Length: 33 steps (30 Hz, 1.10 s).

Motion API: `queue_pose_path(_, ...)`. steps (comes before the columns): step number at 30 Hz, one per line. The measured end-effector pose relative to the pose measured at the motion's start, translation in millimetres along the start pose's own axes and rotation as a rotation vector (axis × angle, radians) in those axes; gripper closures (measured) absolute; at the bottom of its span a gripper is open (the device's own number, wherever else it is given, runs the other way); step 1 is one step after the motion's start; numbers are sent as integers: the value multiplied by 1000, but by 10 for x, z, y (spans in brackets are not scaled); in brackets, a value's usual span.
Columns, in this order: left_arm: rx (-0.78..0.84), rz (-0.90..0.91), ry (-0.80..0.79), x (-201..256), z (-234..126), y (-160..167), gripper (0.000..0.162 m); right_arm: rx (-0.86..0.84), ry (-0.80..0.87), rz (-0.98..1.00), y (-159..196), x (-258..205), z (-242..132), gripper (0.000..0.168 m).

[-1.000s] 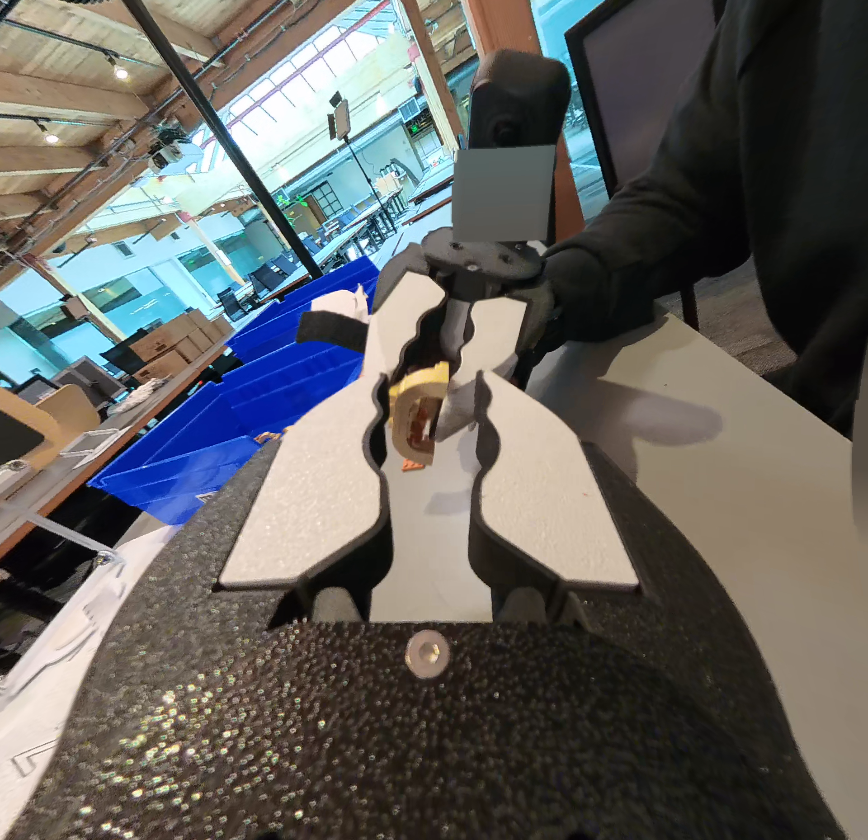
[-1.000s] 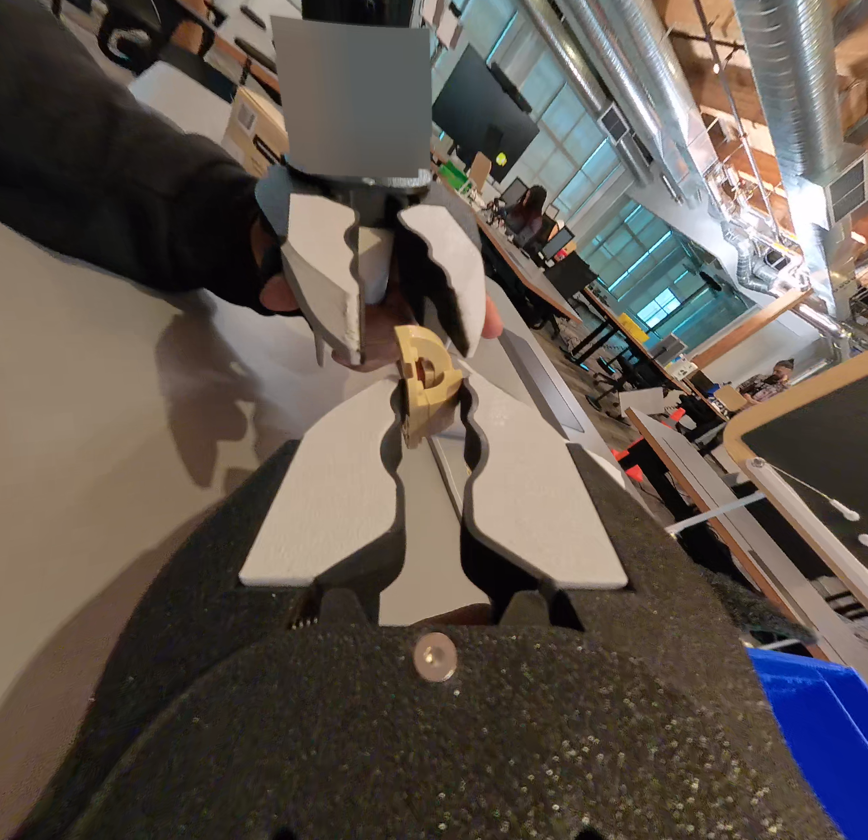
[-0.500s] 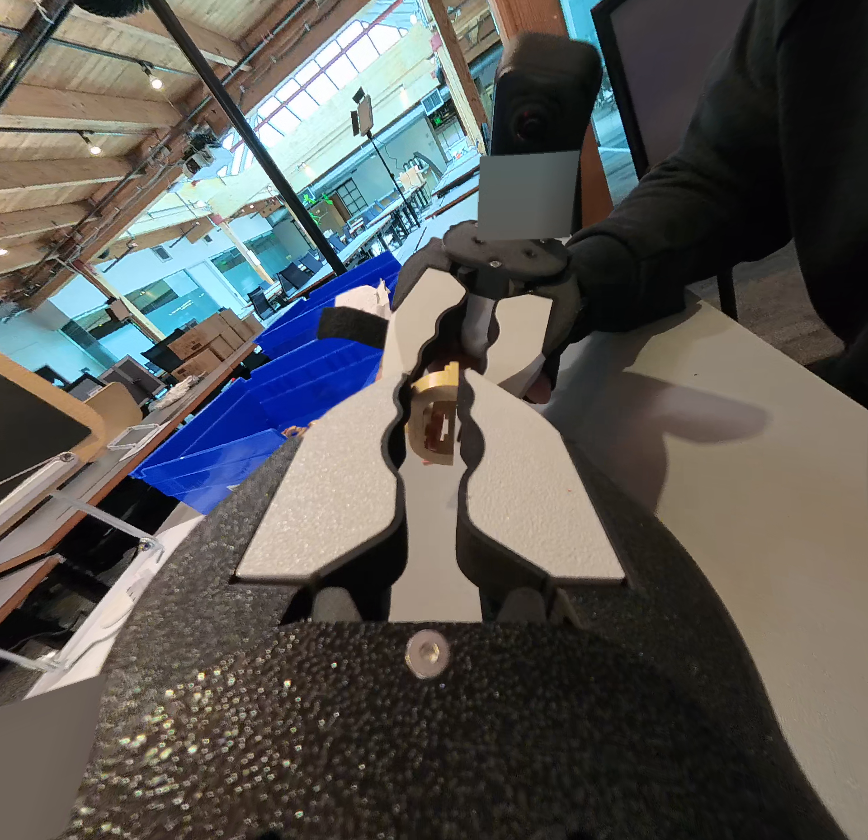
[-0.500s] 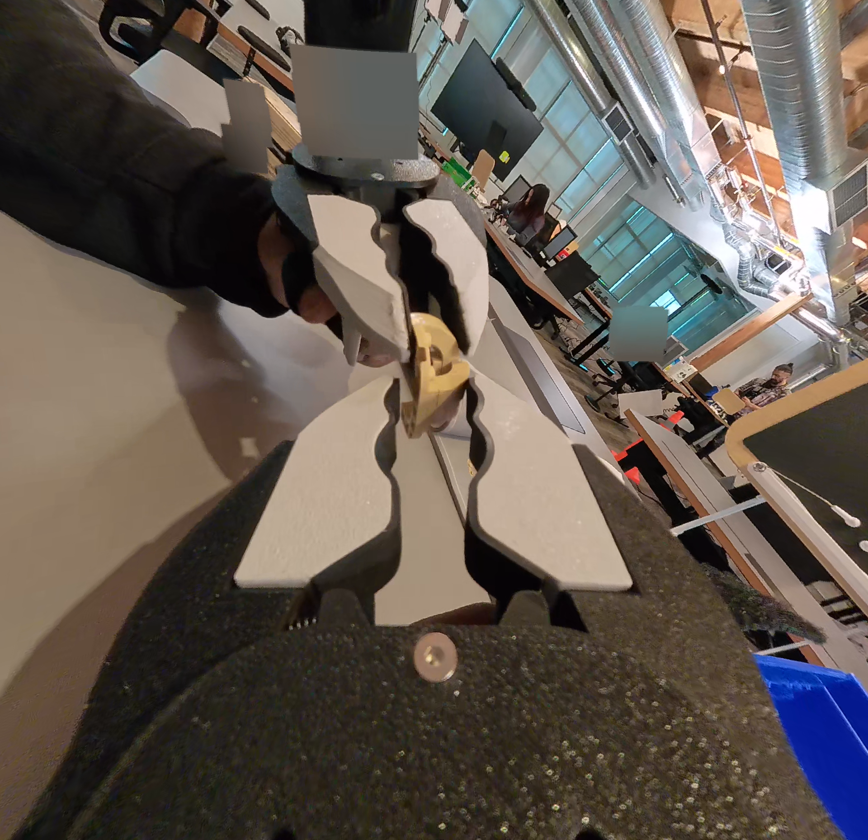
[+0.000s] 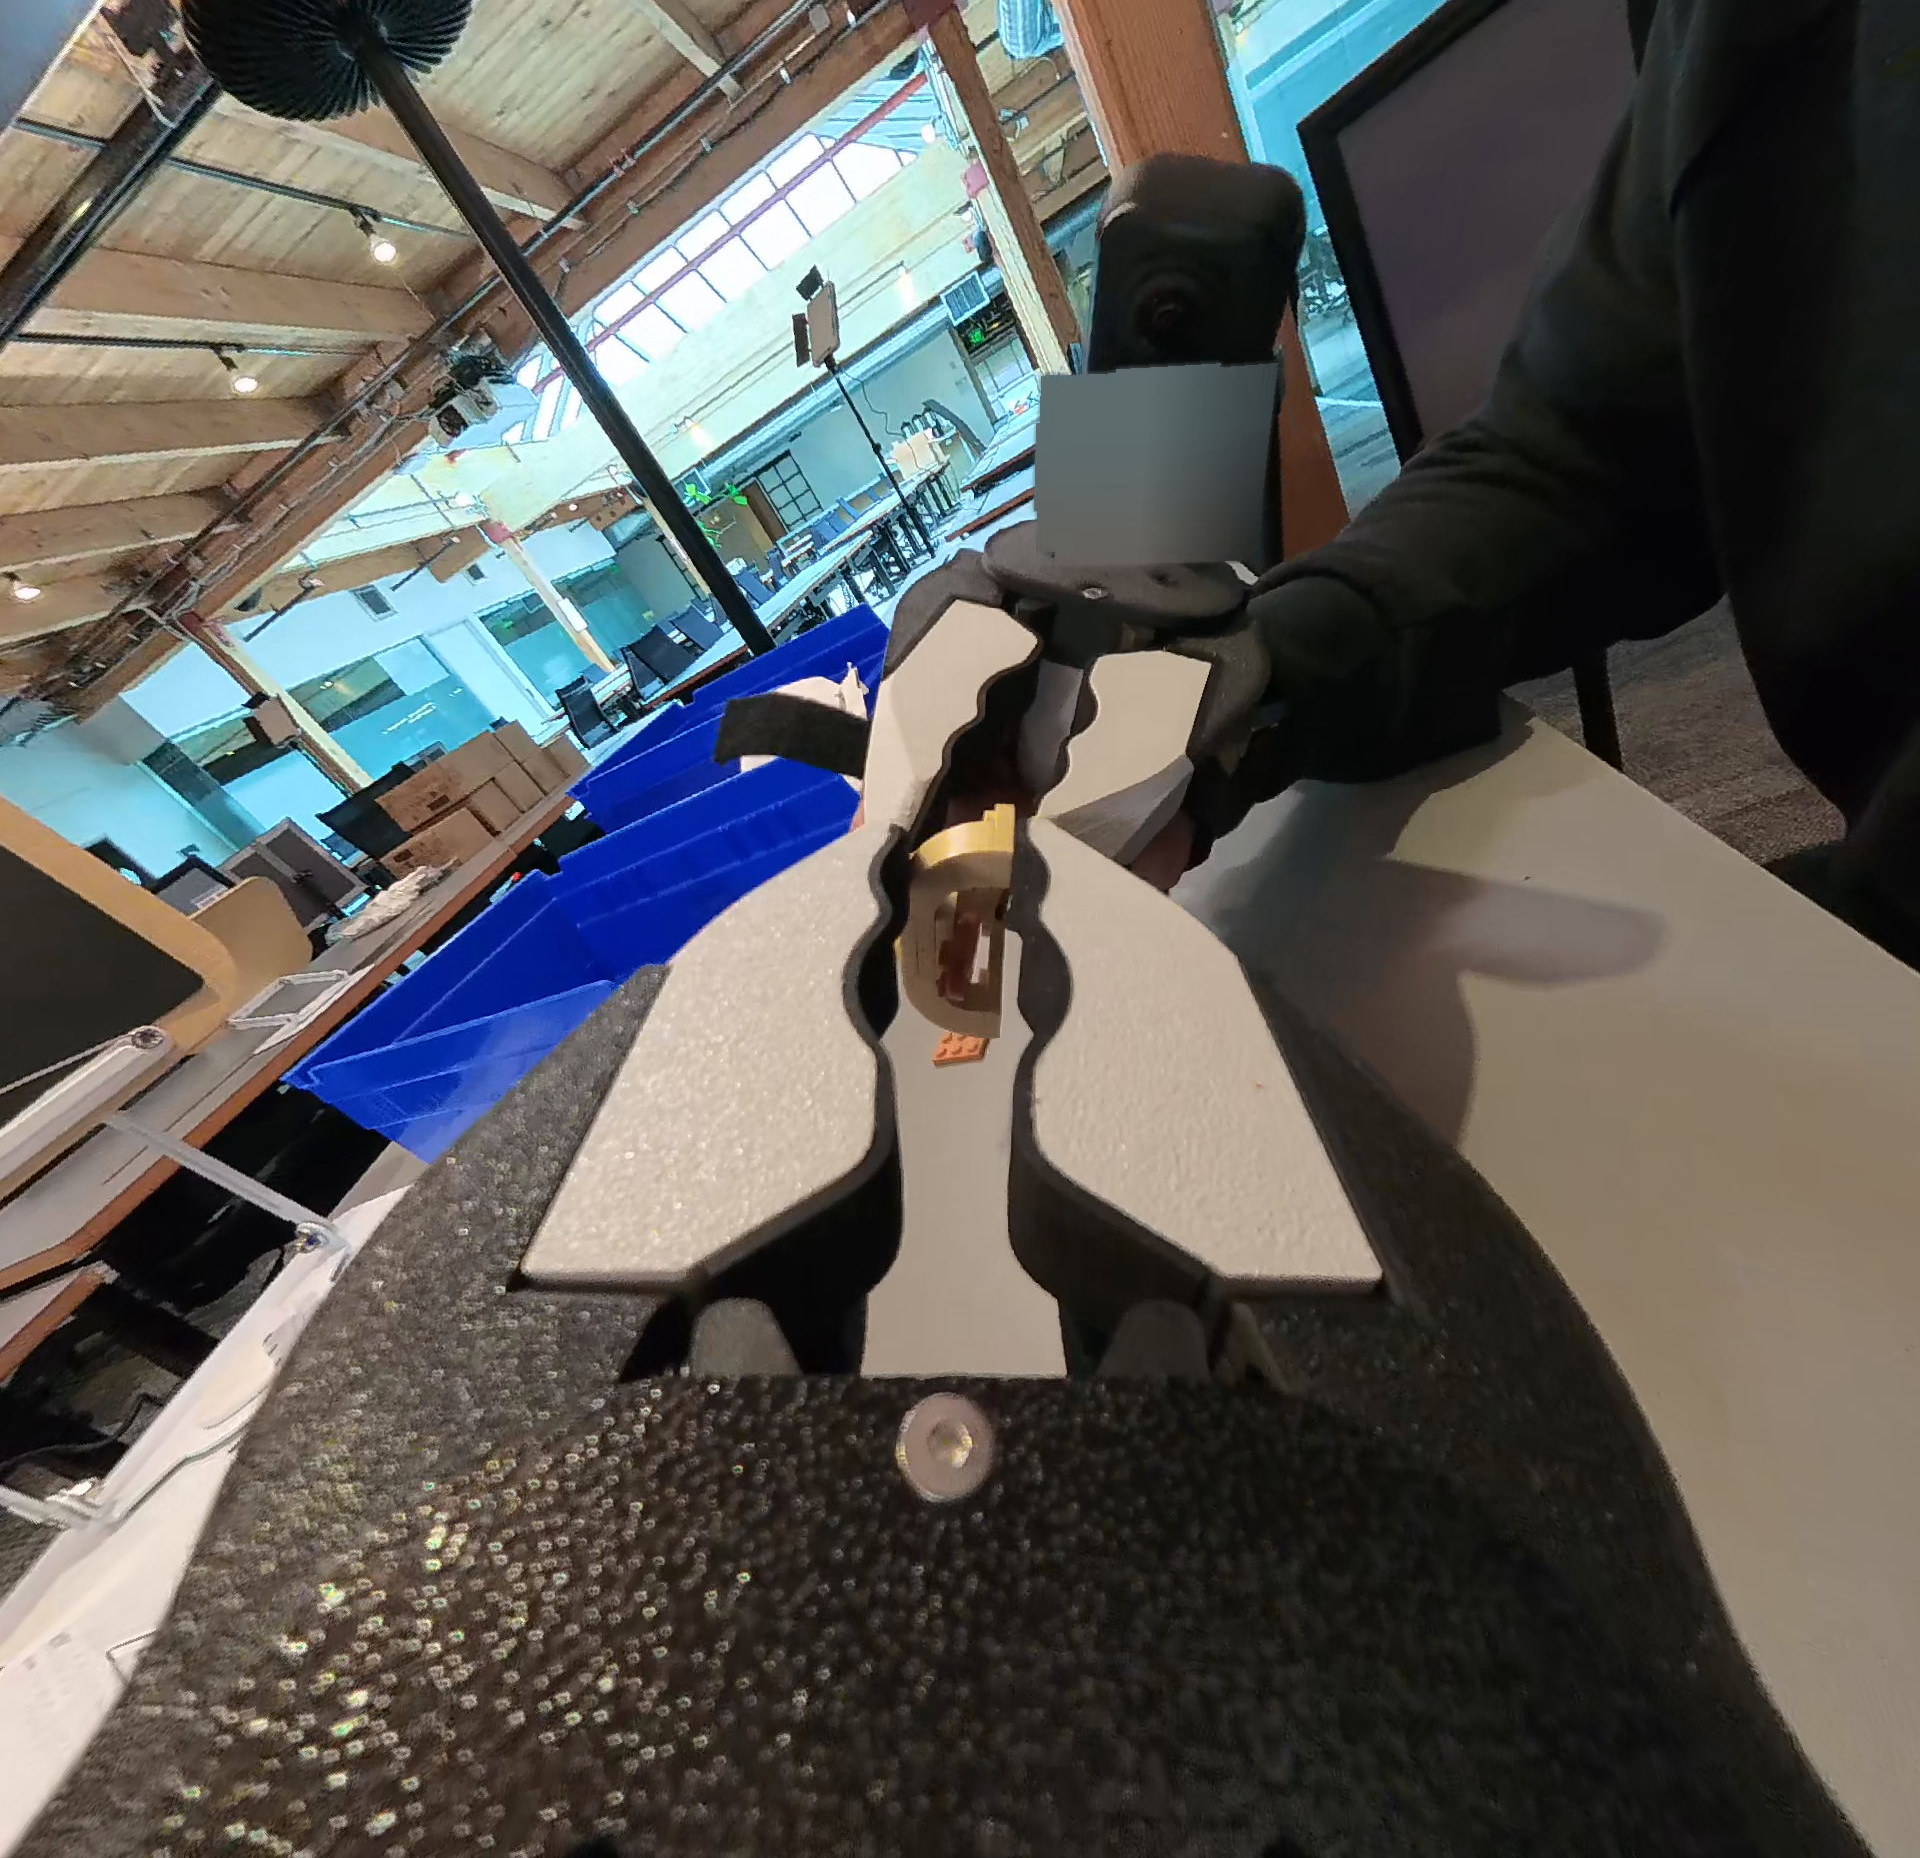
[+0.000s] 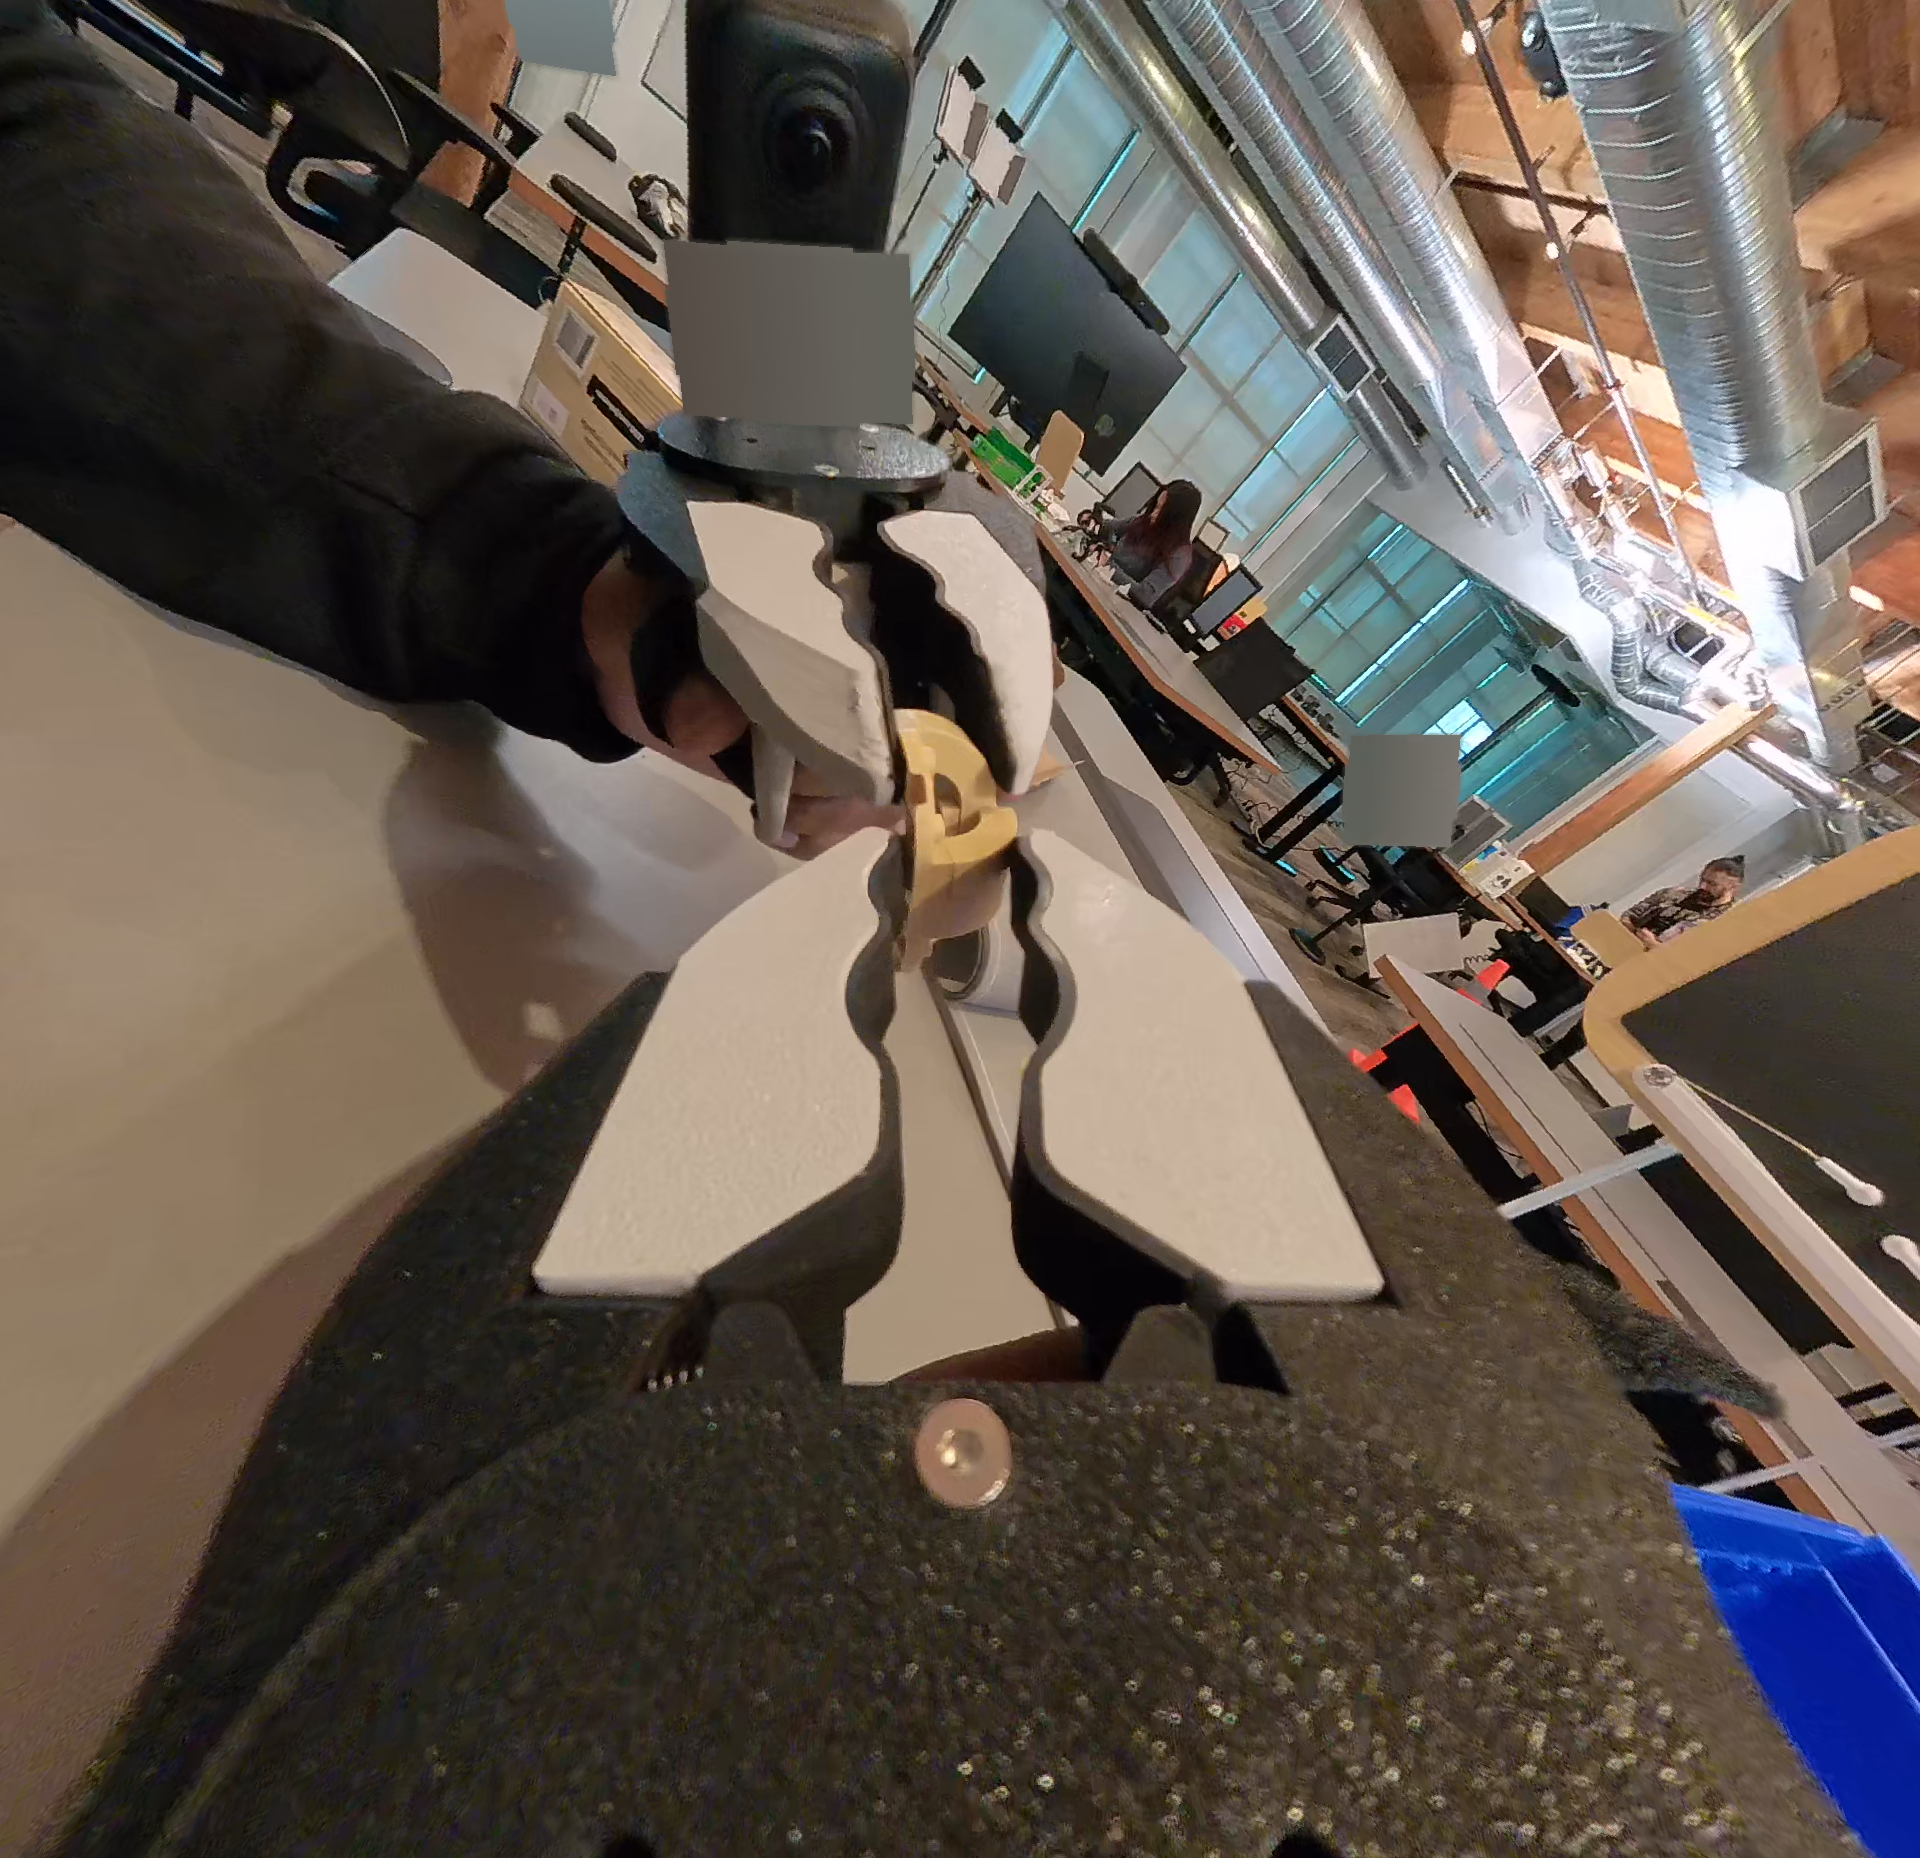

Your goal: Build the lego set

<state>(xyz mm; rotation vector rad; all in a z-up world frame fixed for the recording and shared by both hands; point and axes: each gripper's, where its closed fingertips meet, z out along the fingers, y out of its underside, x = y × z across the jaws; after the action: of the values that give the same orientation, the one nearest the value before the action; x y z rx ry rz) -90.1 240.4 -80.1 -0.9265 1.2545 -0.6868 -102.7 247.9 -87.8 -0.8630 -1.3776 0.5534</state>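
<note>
Both grippers meet tip to tip above a pale grey tabletop [image 5: 1662,1237], and between them sits a small tan, arch-shaped lego assembly [image 5: 961,925] with reddish-brown pieces inside its curve.

In the left wrist view, the left gripper [image 5: 951,915] has its two light grey, wavy-edged fingers [image 5: 748,1070] drawn in close, and the tan arch fills the narrow gap at their tips, touching both inner edges; the gripper is clamped on the assembly. Opposite it, the right gripper [image 5: 997,769] reaches in from farther off, held by a black-gloved hand [image 5: 1309,686] at the end of a dark sleeve. Its fingers also close around the upper end of the tan arch. A small orange-brown flat lego plate [image 5: 961,1050] lies on the tabletop just below the held assembly, apart from it. A row of bright blue plastic bins [image 5: 582,935] stands along the tabletop's far left edge.

In the right wrist view, the right gripper [image 6: 951,873] shows its fingers [image 6: 1164,1112] narrowed around the lower part of the same tan lego assembly [image 6: 951,821], pressing it from both sides. The left gripper [image 6: 935,759] comes in from above, with its pale fingers pinching the rounded top of the assembly, so both grippers grasp the piece at once. The assembly hangs in the air, clear of the tabletop [image 6: 208,873]. A corner of a blue bin [image 6: 1829,1642] shows at the lower right edge.
</note>
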Motion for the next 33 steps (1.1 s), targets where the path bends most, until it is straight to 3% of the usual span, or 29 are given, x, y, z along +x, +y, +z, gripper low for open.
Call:
queue_pose_path(23, 69, -39, -43, -20, 28, -43, 144, -55, 46, -54, -8, 30, -2, 151)
queue_pose_path(33, 184, -110, -86, -163, -90, -169, 144, -3, 40, 100, 9, 101, 3, 151)
